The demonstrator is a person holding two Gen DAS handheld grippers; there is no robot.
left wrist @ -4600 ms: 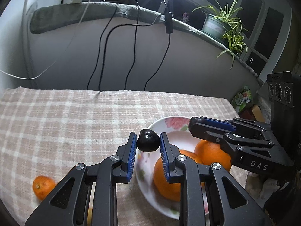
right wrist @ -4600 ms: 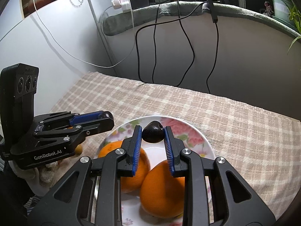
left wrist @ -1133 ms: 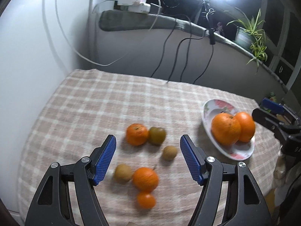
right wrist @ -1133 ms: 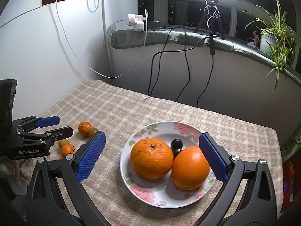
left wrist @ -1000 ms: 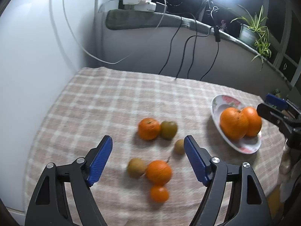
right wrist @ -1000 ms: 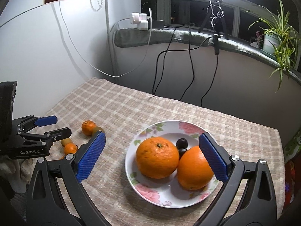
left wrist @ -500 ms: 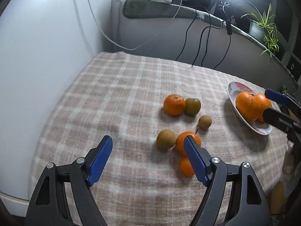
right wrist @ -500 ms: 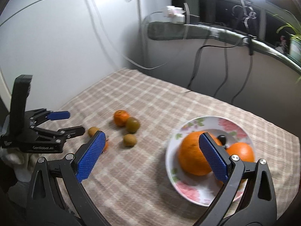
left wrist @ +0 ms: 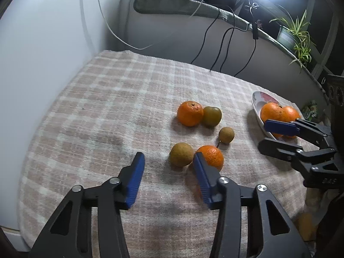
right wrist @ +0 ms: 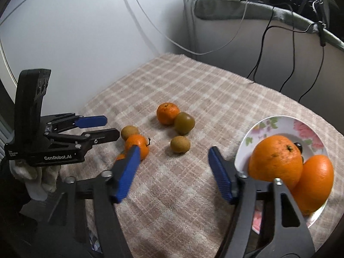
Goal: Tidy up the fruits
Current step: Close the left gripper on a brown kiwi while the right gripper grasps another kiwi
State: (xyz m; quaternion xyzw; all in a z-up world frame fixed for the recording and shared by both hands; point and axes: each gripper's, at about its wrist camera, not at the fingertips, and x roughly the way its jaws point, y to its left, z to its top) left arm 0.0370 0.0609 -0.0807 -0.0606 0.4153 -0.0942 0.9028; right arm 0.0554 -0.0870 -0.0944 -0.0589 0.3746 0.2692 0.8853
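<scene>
Compared with a second ago, both claws are narrower and lower, and both views have turned away from the plate toward the loose fruit on the cloth. In my judgement this means the plate is served for now and the next fruit is being chosen.

The left gripper [left wrist: 167, 177] has its jaws apart but closing, with only bare checked cloth [left wrist: 107, 111] between them. Just ahead of its right finger lie a brown fruit [left wrist: 181, 154] and a small orange [left wrist: 210, 157], which seem to touch each other. Further ahead sit a mandarin [left wrist: 190, 113] touching a greenish fruit [left wrist: 212, 116], and a small round brown fruit [left wrist: 226, 135] lies alone.

The right gripper [right wrist: 172, 172] is also apart and closing – nothing is between its pads, only cloth. The loose fruit lies ahead and to the left of it. The flowered plate [right wrist: 271, 126] is just beside its right finger, with two big oranges and a small dark fruit [right wrist: 298, 146] behind them.

Writing: "GenRobot.AI" is readable on the left tool in the right view. On the right tool in the left view only some letters show – too dark to read surely.
</scene>
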